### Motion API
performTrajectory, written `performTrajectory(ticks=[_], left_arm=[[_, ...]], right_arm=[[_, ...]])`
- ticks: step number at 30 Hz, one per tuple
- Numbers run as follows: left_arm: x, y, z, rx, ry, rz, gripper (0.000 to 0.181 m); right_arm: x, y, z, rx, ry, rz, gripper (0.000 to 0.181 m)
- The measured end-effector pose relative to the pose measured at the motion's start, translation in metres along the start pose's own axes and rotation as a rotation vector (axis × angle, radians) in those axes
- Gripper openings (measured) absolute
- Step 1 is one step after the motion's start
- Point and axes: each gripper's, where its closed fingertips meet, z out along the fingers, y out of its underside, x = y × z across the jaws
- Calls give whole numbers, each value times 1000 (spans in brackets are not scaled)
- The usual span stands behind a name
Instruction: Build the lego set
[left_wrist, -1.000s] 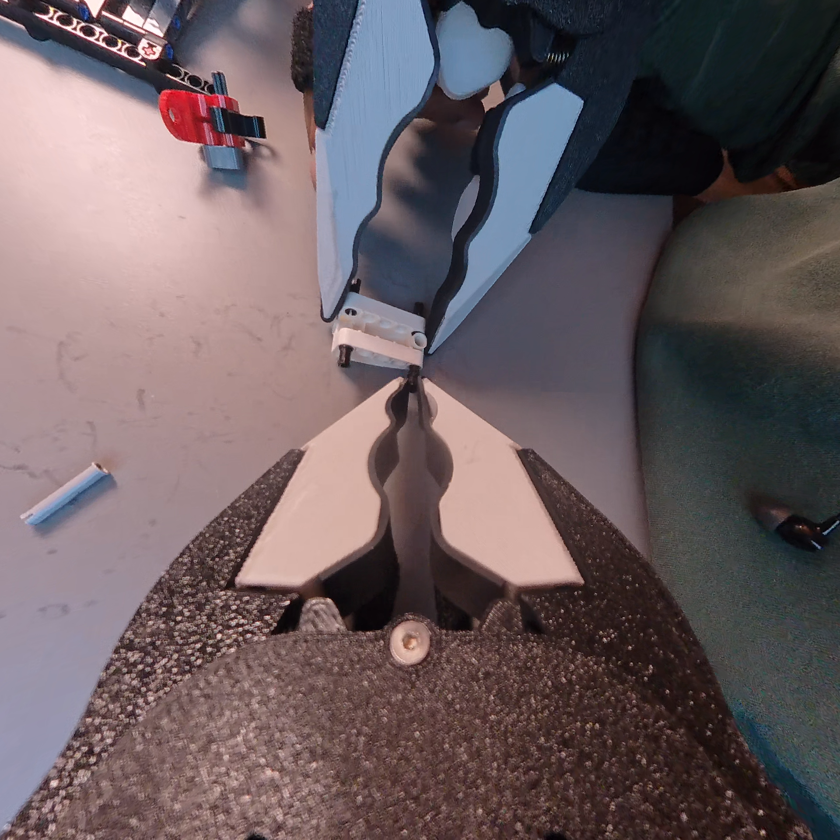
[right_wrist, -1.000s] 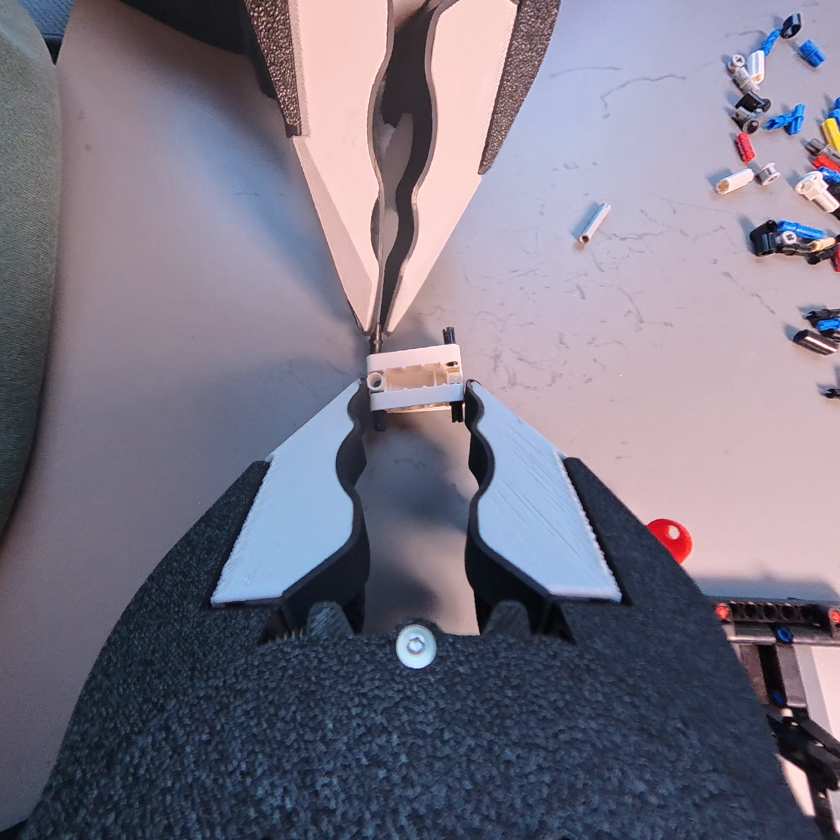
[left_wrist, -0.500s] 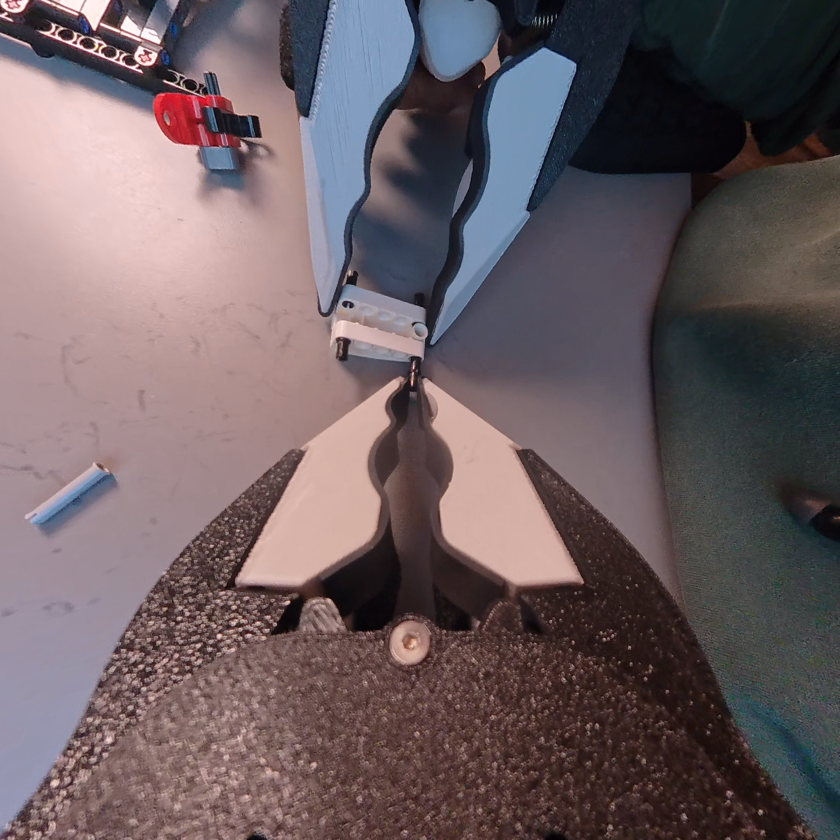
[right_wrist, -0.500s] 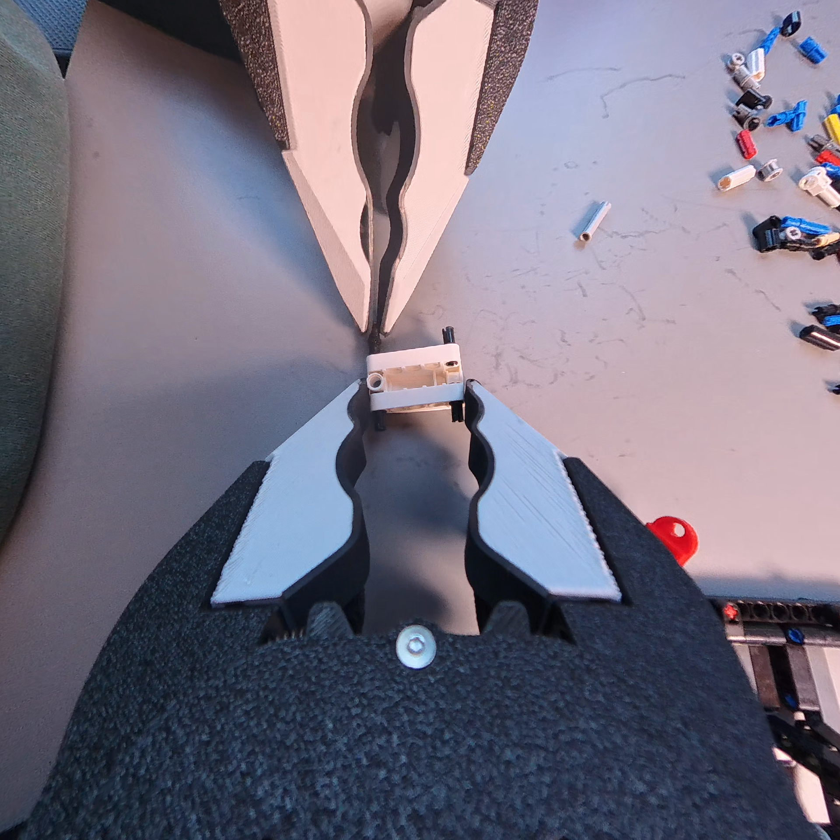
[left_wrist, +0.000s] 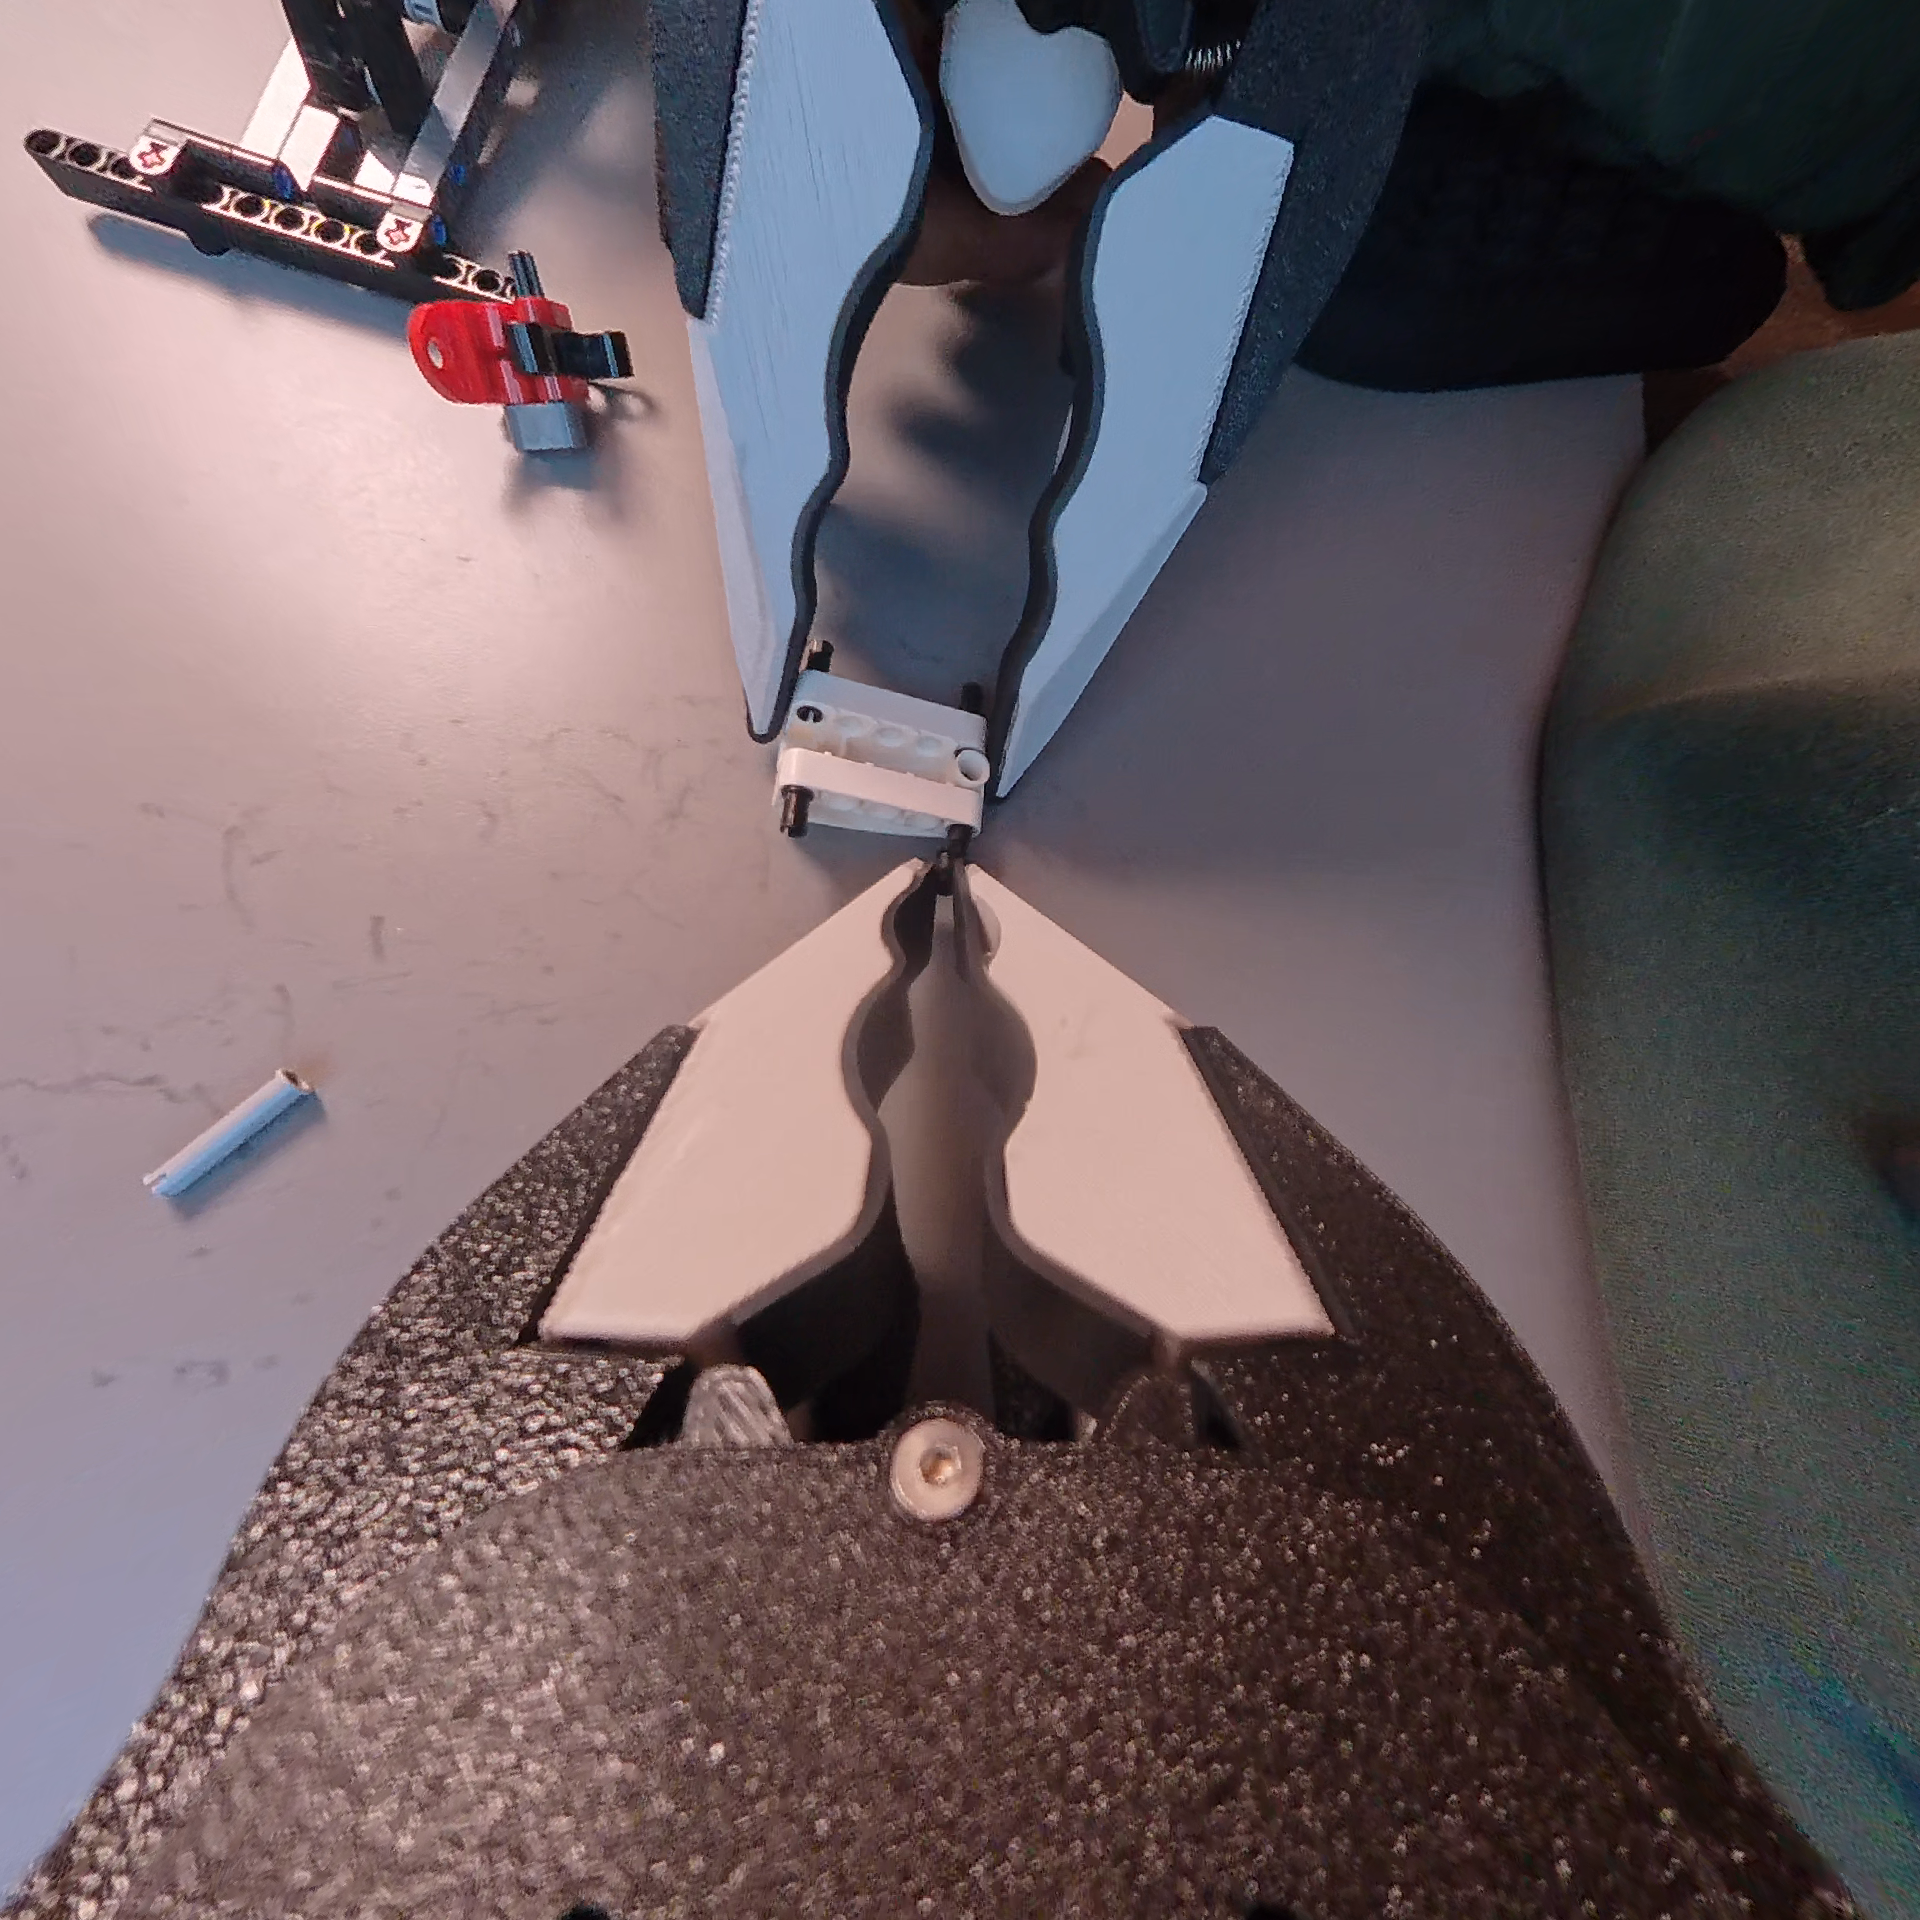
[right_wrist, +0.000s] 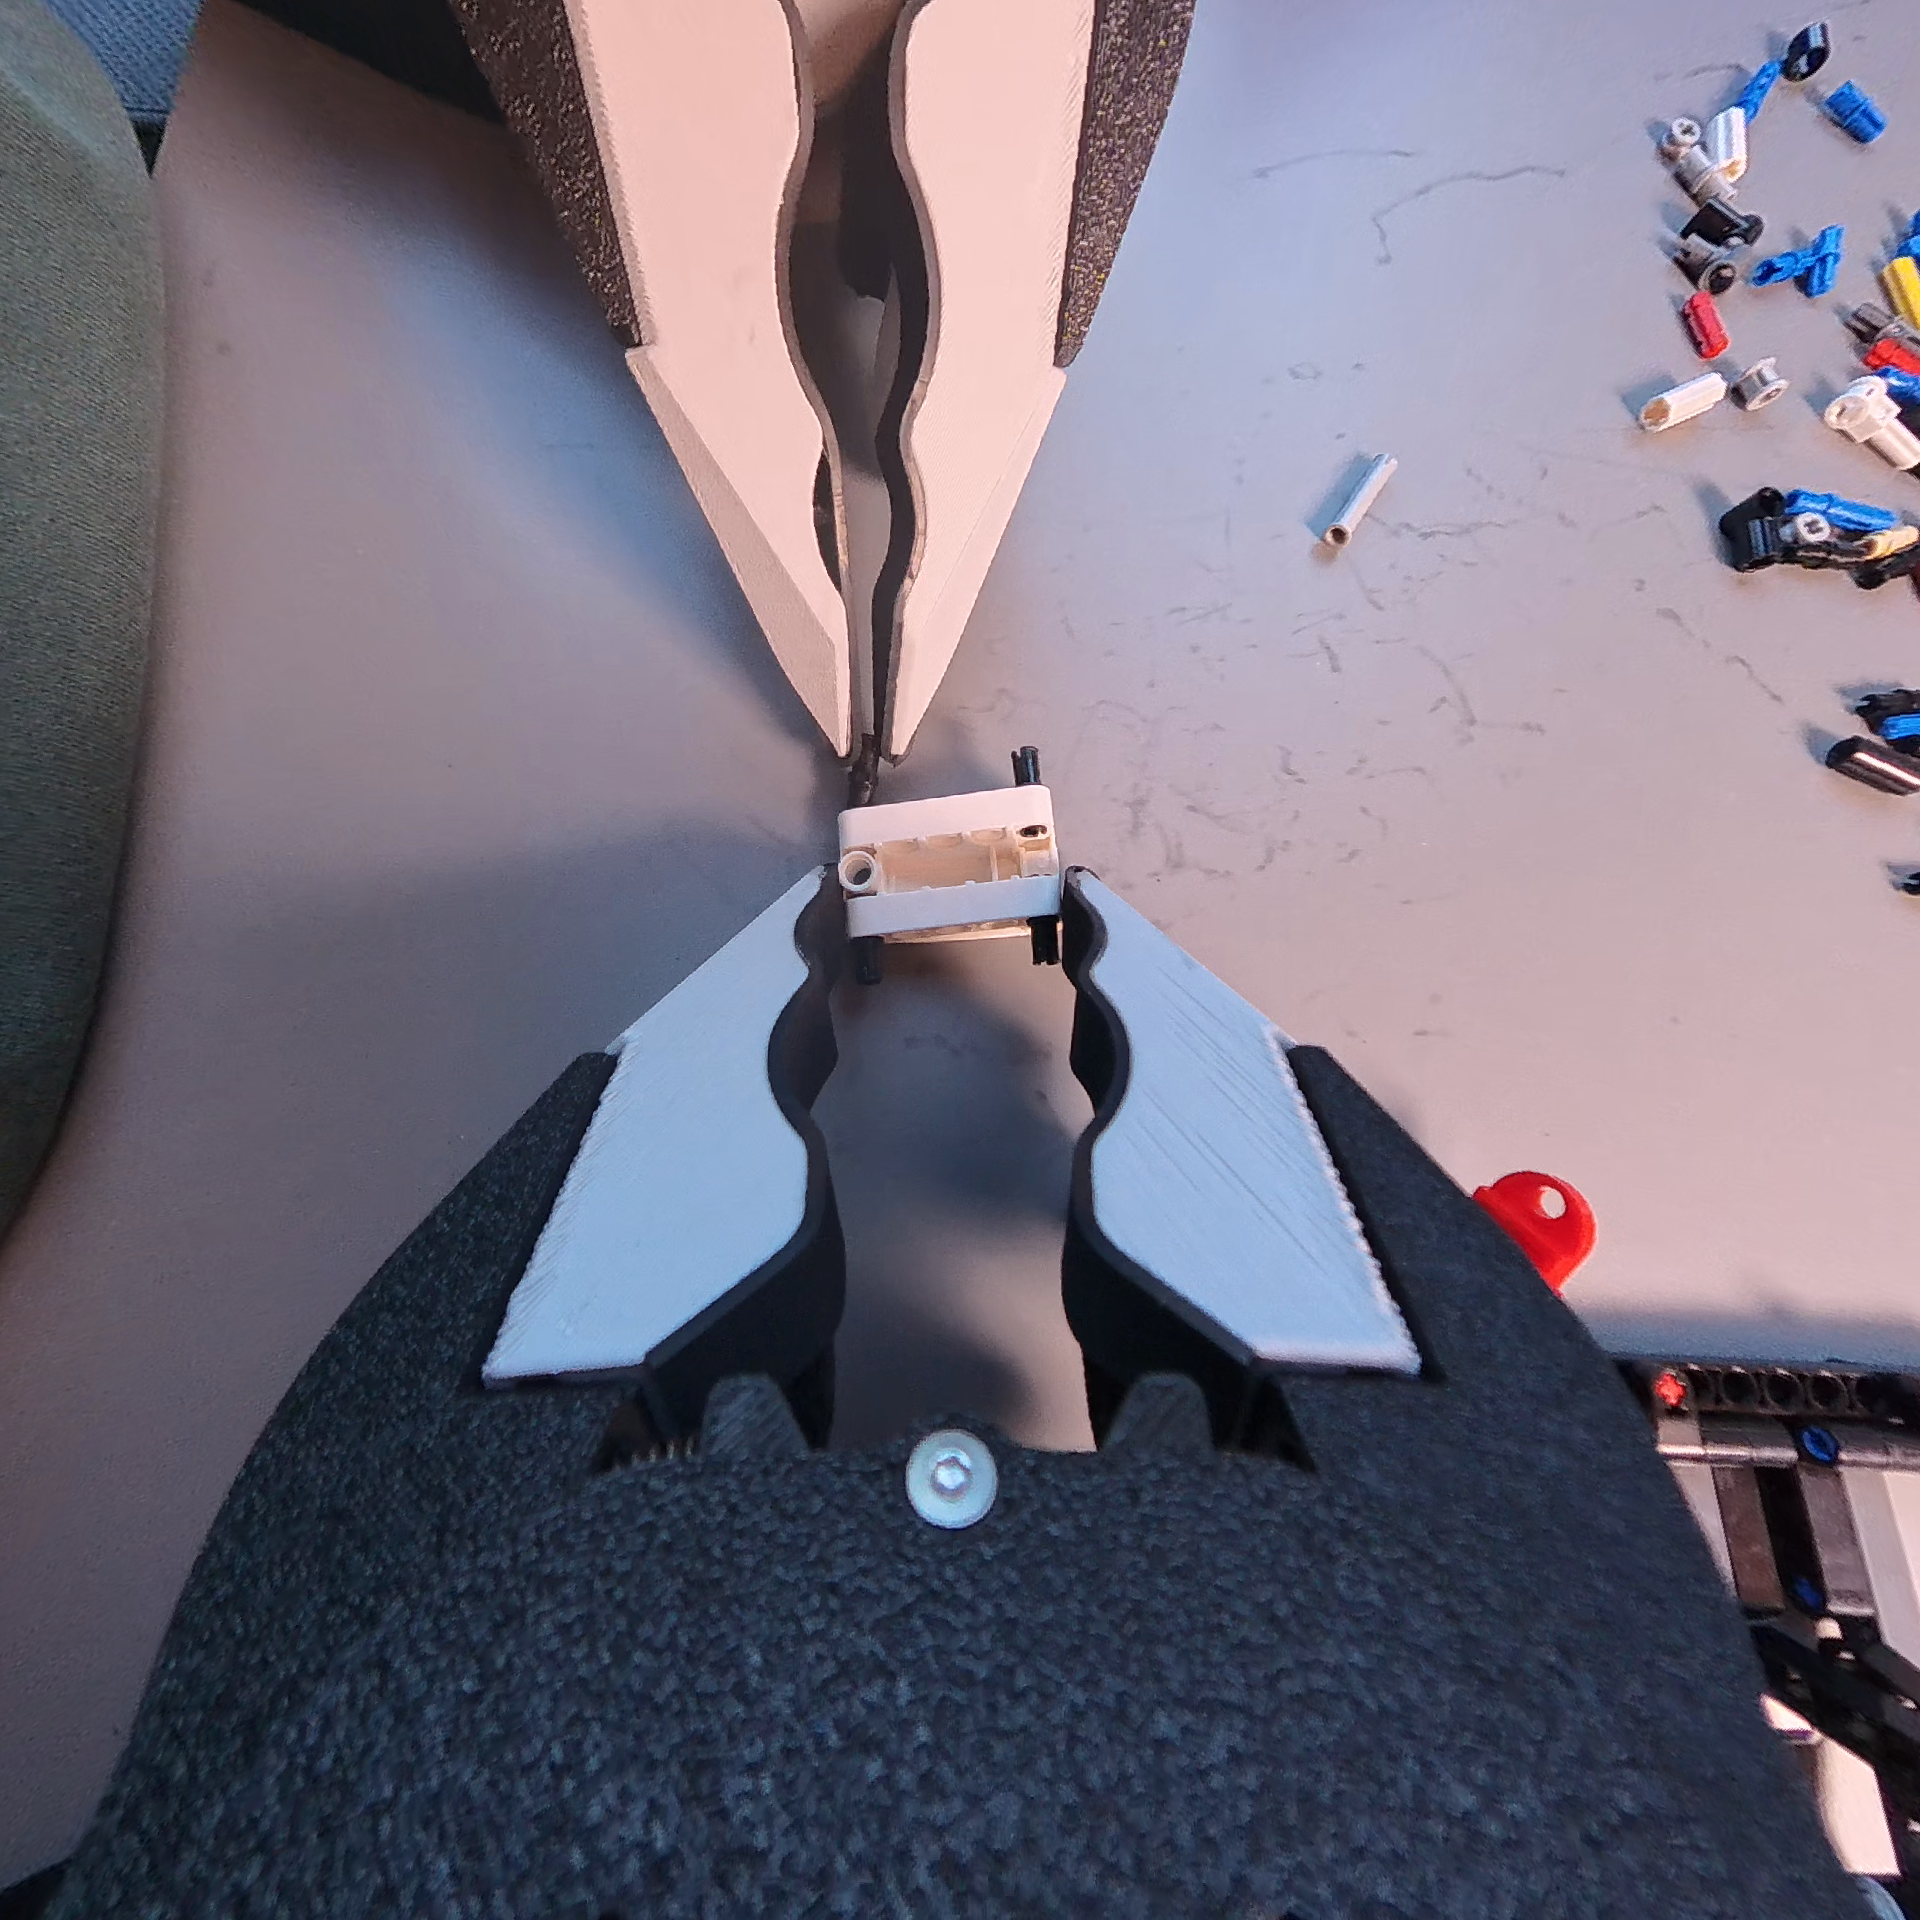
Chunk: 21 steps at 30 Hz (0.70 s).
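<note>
Right tongs (right_wrist: 951, 894) grip white frame (right_wrist: 948, 862); left tongs (left_wrist: 940, 873) pinch black pin (left_wrist: 943, 864).

The left tool (left_wrist: 940, 883) has pale grey wedge fingers with wavy black-edged inner faces, set in a speckled black housing with a silver screw (left_wrist: 940, 1473). The right tool (right_wrist: 951, 894) has ribbed white fingers, black wavy liners, a matt black body and a silver hex screw (right_wrist: 951, 1481).

No readable text, labels, numbers or brands anywhere. Small red-and-white marks on black beam (left_wrist: 260, 203), too small to make out. Bare of writing: white brick (left_wrist: 883, 767), both tools, bench (left_wrist: 312, 727).
</note>
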Motion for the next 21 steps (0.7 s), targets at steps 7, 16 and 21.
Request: performTrajectory(ticks=[7, 16, 21], left_arm=[[3, 6, 5, -46, -31, 65, 2], [0, 4, 5, -38, -66, 49, 2], [1, 3, 5, -33, -75, 60, 2]], right_arm=[[0, 1, -1, 3, -3, -1, 42], [0, 1, -1, -3, 1, 0, 41], [0, 2, -1, 0, 7, 9, 42]])
